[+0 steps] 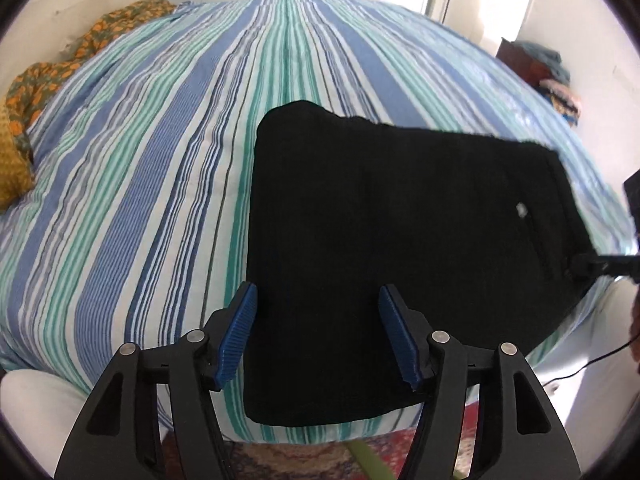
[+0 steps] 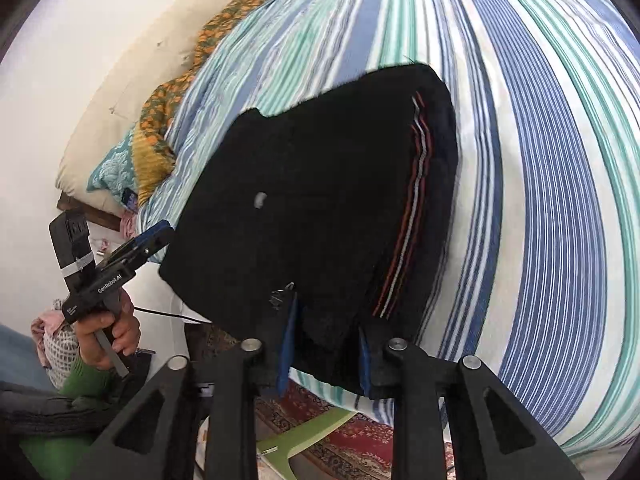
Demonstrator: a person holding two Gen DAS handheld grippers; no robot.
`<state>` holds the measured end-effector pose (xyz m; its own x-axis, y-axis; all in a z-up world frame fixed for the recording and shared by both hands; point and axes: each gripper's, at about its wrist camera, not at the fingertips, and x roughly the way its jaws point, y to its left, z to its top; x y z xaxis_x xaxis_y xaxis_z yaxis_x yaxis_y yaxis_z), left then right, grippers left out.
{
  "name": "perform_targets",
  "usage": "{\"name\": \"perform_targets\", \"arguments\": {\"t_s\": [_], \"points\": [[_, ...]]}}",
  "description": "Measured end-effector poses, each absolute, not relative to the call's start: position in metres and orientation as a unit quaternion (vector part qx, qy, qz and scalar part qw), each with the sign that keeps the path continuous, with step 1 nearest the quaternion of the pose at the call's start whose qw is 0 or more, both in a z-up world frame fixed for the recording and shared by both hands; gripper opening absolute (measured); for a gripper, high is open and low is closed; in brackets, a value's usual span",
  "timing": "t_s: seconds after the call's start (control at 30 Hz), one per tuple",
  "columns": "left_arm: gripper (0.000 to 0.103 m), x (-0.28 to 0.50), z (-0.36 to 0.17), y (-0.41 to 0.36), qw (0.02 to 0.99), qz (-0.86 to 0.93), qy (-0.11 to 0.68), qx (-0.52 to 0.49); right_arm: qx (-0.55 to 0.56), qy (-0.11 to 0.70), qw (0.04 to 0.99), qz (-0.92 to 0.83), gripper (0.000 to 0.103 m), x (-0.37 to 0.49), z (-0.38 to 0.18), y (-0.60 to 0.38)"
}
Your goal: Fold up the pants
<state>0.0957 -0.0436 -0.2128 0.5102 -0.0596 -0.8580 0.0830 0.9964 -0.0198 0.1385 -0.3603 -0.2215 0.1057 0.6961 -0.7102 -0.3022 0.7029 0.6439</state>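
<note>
One pair of black pants [image 1: 384,248] lies folded into a compact slab near the front edge of the striped bedspread [image 1: 160,152], and in your left wrist view it fills the space from centre out to 3 o'clock. In your right wrist view the same pants show a red and white side stripe [image 2: 412,216] running along their right edge, toward 2 o'clock. Your right gripper [image 2: 326,344] is clamped on the near edge of the pants at 6 o'clock, a fold of black cloth pinched between its blue pads [image 2: 286,344]. Your left gripper [image 1: 318,332] hangs above the pants' near left corner with its jaws spread apart, nothing pressed between them; the cloth only shows below the gap. In the right wrist view you see that left gripper again at 9 o'clock, just beside the pants' left corner, with your left hand [image 2: 108,328] around its handle. At 10 o'clock an orange patterned cloth [image 1: 52,76] is bunched along the bedspread's far left edge.
</note>
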Motion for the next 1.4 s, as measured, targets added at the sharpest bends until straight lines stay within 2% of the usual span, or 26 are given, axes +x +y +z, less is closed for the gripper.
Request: {"name": "perform_targets", "arguments": {"t_s": [0.07,0.13,0.2,0.3,0.37,0.4,0.5,0.67,0.7,1.03,1.2,1.27,1.37,1.4], "points": [[0.064,0.094,-0.211,-0.044,0.872,-0.037,0.488,0.020,0.202,0.562,0.725,0.343,0.038,0.136,-0.216,-0.365],[0.064,0.096,-0.208,-0.040,0.871,-0.037,0.489,0.011,0.155,0.549,0.759,0.315,0.046,0.134,-0.193,-0.364],[0.064,0.097,-0.210,-0.038,0.870,-0.034,0.492,0.009,0.095,0.506,0.802,0.302,0.046,0.133,-0.160,-0.361],[0.064,0.095,-0.210,-0.041,0.871,-0.029,0.490,0.015,0.066,0.450,0.835,0.310,0.046,0.137,-0.115,-0.349],[0.065,0.094,-0.209,-0.043,0.871,-0.028,0.490,0.021,0.052,0.417,0.849,0.321,0.051,0.143,-0.097,-0.340],[0.065,0.094,-0.208,-0.045,0.871,-0.028,0.490,0.022,0.043,0.407,0.854,0.322,0.058,0.147,-0.094,-0.332],[0.065,0.093,-0.208,-0.044,0.871,-0.028,0.491,0.021,0.037,0.412,0.852,0.322,0.060,0.164,-0.108,-0.306],[0.067,0.092,-0.212,-0.044,0.870,-0.029,0.492,0.020,0.043,0.532,0.802,0.266,0.060,0.187,-0.201,-0.308],[0.068,0.092,-0.212,-0.043,0.870,-0.029,0.492,0.019,0.051,0.530,0.804,0.265,0.060,0.185,-0.208,-0.312],[0.070,0.088,-0.216,-0.034,0.869,-0.033,0.492,-0.028,0.085,0.435,0.849,0.288,0.059,0.112,-0.146,-0.344],[0.074,0.086,-0.220,-0.029,0.868,-0.039,0.494,-0.044,0.078,0.455,0.846,0.268,0.060,0.077,-0.182,-0.322],[0.075,0.085,-0.222,-0.025,0.866,-0.041,0.494,-0.058,0.108,0.435,0.860,0.245,0.061,0.071,-0.187,-0.325],[0.080,0.086,-0.225,-0.021,0.865,-0.037,0.495,-0.074,0.111,0.426,0.864,0.244,0.077,0.070,-0.185,-0.319],[0.080,0.086,-0.225,-0.021,0.865,-0.035,0.495,-0.075,0.098,0.423,0.867,0.245,0.079,0.068,-0.184,-0.314]]}}
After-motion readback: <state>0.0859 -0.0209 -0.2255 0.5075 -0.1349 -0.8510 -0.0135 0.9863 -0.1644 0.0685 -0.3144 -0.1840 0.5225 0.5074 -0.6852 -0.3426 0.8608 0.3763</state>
